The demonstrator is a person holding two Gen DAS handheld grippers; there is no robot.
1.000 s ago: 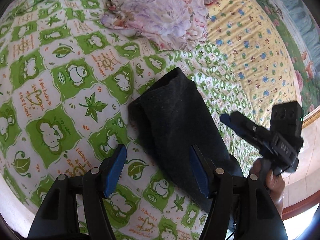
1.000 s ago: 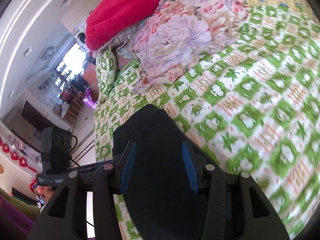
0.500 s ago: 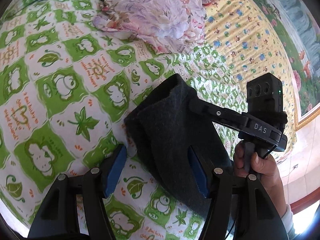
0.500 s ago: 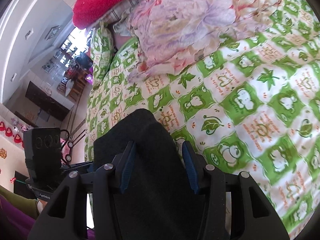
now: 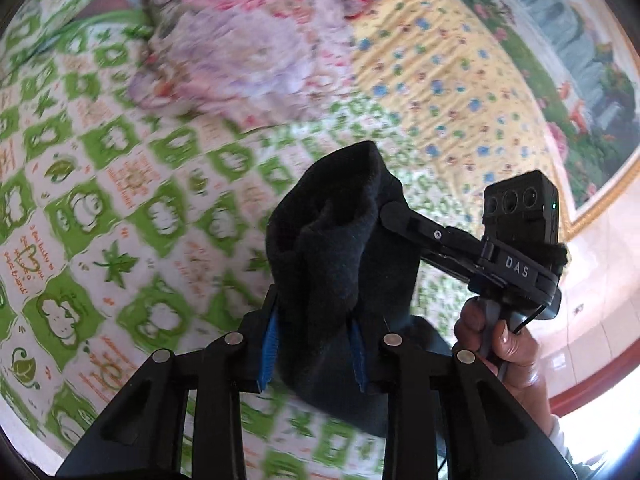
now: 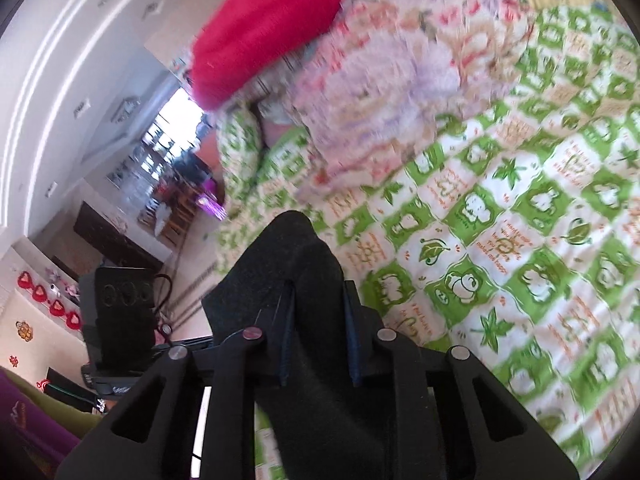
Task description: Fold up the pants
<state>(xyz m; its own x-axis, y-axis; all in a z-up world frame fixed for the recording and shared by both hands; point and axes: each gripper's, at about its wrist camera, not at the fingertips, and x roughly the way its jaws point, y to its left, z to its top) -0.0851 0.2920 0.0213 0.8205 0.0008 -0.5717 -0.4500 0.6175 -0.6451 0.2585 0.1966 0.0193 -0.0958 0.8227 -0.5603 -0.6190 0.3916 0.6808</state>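
The dark folded pants [image 5: 340, 248] are lifted off the green-and-white patterned bedspread [image 5: 120, 208]. My left gripper [image 5: 312, 344] is shut on their near edge, the cloth bunched between the blue pads. My right gripper [image 6: 318, 344] is shut on the other side of the same pants [image 6: 296, 264]. In the left wrist view the right gripper [image 5: 394, 216] reaches in from the right and its fingers press into the cloth. Both views are blurred by motion.
A crumpled floral cloth [image 5: 240, 60] and a red blanket [image 6: 264, 20] lie at the far end of the bed. A yellow patterned sheet [image 5: 460, 92] covers the right side. The bed edge and room floor [image 6: 188, 240] lie to the left in the right wrist view.
Both grippers closed on the pants, which were lying flat between open fingers. The pants are now bunched and lifted. The right gripper moved in against the cloth.
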